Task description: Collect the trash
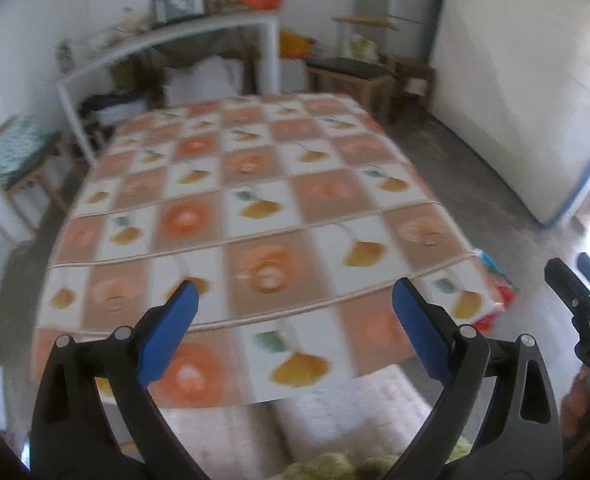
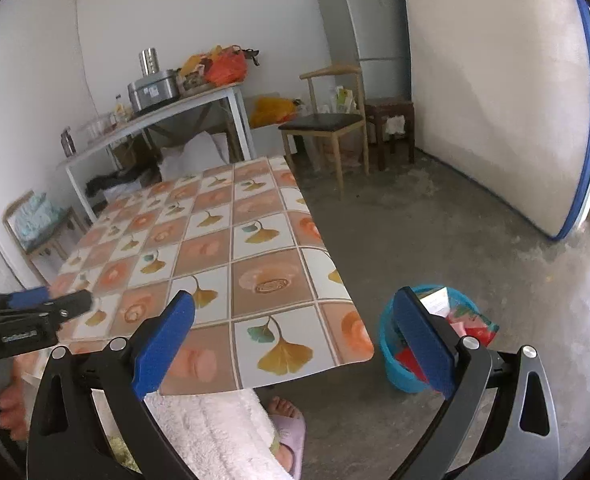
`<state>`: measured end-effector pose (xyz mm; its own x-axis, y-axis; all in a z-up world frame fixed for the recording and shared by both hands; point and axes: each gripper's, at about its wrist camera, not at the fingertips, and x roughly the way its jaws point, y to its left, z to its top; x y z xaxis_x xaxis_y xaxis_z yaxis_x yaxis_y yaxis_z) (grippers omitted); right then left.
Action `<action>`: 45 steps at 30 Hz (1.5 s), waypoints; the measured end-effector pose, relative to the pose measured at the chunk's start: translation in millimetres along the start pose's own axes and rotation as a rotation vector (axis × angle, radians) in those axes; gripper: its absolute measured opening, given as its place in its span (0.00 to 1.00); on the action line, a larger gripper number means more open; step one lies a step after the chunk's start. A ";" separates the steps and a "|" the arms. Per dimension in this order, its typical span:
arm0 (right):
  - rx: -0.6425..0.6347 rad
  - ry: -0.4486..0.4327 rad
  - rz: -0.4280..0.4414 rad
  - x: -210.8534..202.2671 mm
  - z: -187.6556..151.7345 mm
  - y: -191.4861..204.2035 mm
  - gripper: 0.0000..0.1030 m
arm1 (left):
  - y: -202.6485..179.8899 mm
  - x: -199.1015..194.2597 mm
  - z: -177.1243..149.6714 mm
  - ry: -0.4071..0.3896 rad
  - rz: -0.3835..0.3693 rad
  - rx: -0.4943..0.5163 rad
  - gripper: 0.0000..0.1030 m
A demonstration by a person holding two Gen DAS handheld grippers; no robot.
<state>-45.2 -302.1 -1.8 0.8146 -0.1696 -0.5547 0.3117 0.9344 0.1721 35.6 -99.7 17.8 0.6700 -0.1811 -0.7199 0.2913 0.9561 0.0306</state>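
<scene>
- The trash (image 2: 461,316) is sitting in a blue basin (image 2: 391,356) on the concrete floor (image 2: 435,220), just off the near right corner of the bench (image 2: 255,256); it is a loose heap of red, green and white wrappers and paper, so no single long axis or pointing direction can be told.
- In the right wrist view the right gripper (image 2: 295,340) is holding its jaws spread wide with nothing between them; the basin is lying partly behind the right-hand blue pad (lower in the room, apart from it).
- In the left wrist view the left gripper (image 1: 295,332) is likewise standing wide open and empty, looking down the length of the bench; a bit of the red and blue trash is peeking out past the bench's right edge, outside the jaws.
- Each gripper is showing at the edge of the other's view.
- The bench is wearing a checked cloth of orange flowers and yellow ginkgo leaves, bare of loose items.
- The person's slippered foot (image 2: 287,432) and a fluffy white garment are showing below the bench edge.
- Beyond, a cluttered white side table (image 2: 155,120), a wooden chair (image 2: 327,124), a grey fridge (image 2: 363,28) and a leaning mattress (image 2: 495,100) are lining the white walls.
</scene>
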 end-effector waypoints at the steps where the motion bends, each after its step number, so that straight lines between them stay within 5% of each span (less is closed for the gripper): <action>1: -0.008 0.012 -0.011 1.3 -2.5 8.1 0.94 | 2.4 0.1 -1.8 -0.001 0.010 -0.006 0.91; 10: -0.096 0.093 -0.088 5.0 -22.7 39.0 0.94 | 9.7 -0.1 -11.7 0.052 0.032 -0.041 0.91; 24: -0.057 0.135 -0.188 0.3 -23.9 24.0 0.94 | -11.3 6.6 -40.9 0.106 0.026 0.010 0.91; 45: -0.022 0.174 -0.218 4.9 -28.5 14.2 0.94 | -20.8 14.8 -43.3 0.138 -0.007 0.038 0.91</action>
<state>-50.7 -280.7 -25.3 0.6325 -0.3127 -0.7086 0.4580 0.8888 0.0167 9.9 -112.3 -23.5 0.5684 -0.1514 -0.8087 0.3227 0.9452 0.0498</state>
